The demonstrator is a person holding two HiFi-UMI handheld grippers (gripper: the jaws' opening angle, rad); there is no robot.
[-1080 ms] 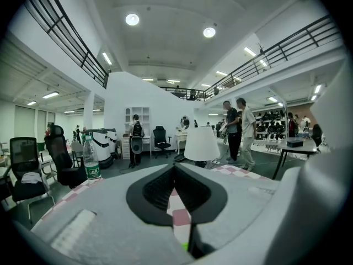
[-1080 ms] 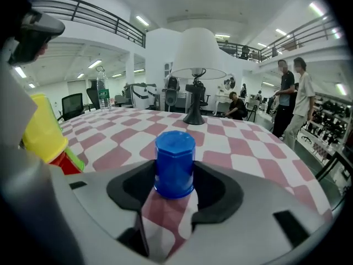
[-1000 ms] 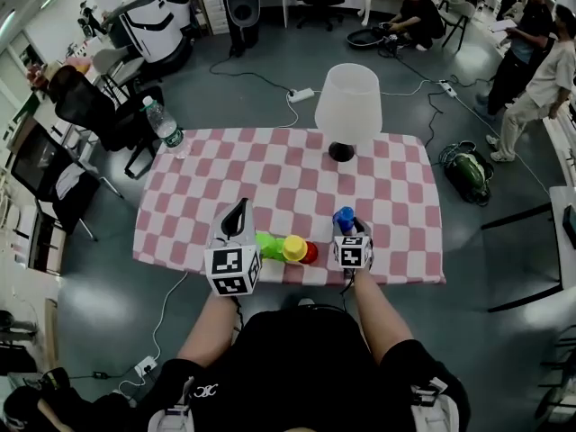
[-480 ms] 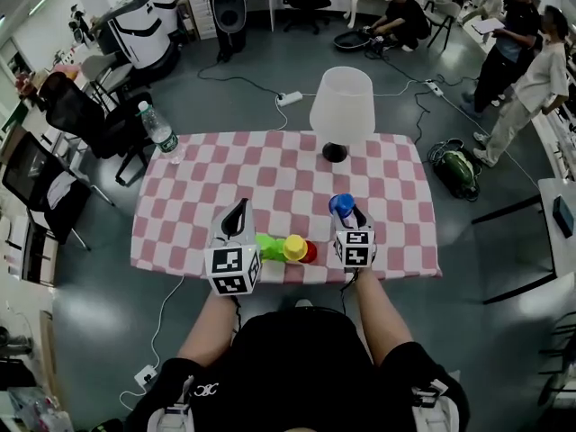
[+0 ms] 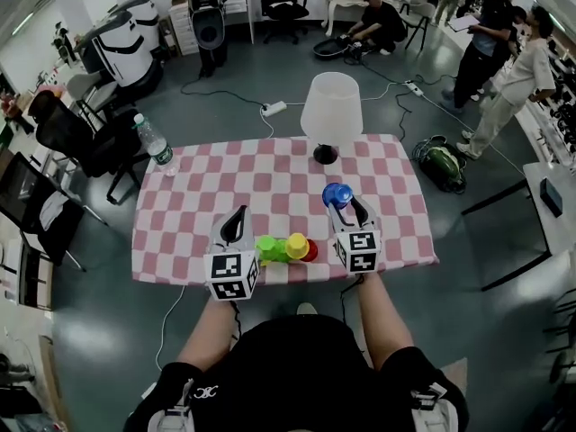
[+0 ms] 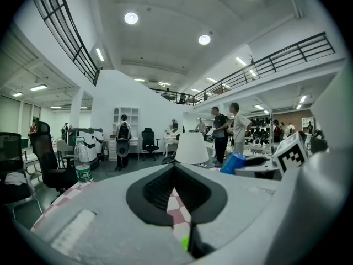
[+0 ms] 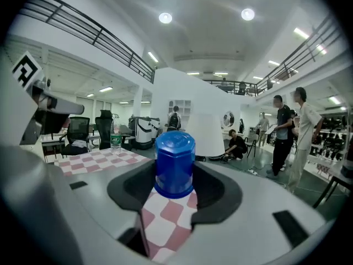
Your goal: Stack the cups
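Observation:
A blue cup [image 5: 337, 193] hangs upside down above the checkered table [image 5: 396, 196], and my right gripper [image 5: 344, 207] is shut on it. In the right gripper view the blue cup [image 7: 175, 159] fills the gap between the jaws of the right gripper [image 7: 175, 187]. Green [image 5: 267, 247], yellow [image 5: 296, 244] and red [image 5: 310, 252] cups lie nested on their sides in a row near the table's front edge. Just left of that row my left gripper [image 5: 238, 221] is shut and holds nothing. Its tips [image 6: 175, 168] meet, with a sliver of the green cup [image 6: 185, 242] below them.
A white lamp [image 5: 330, 108] stands at the table's far middle, and a water bottle [image 5: 155, 144] at its far left corner. Office chairs, cables and several people occupy the floor beyond the table. A green bag [image 5: 443, 163] lies on the floor to the right.
My right gripper has risen from near the table's front edge with the blue cup in it. The left gripper has barely shifted. The row of cups lies as before.

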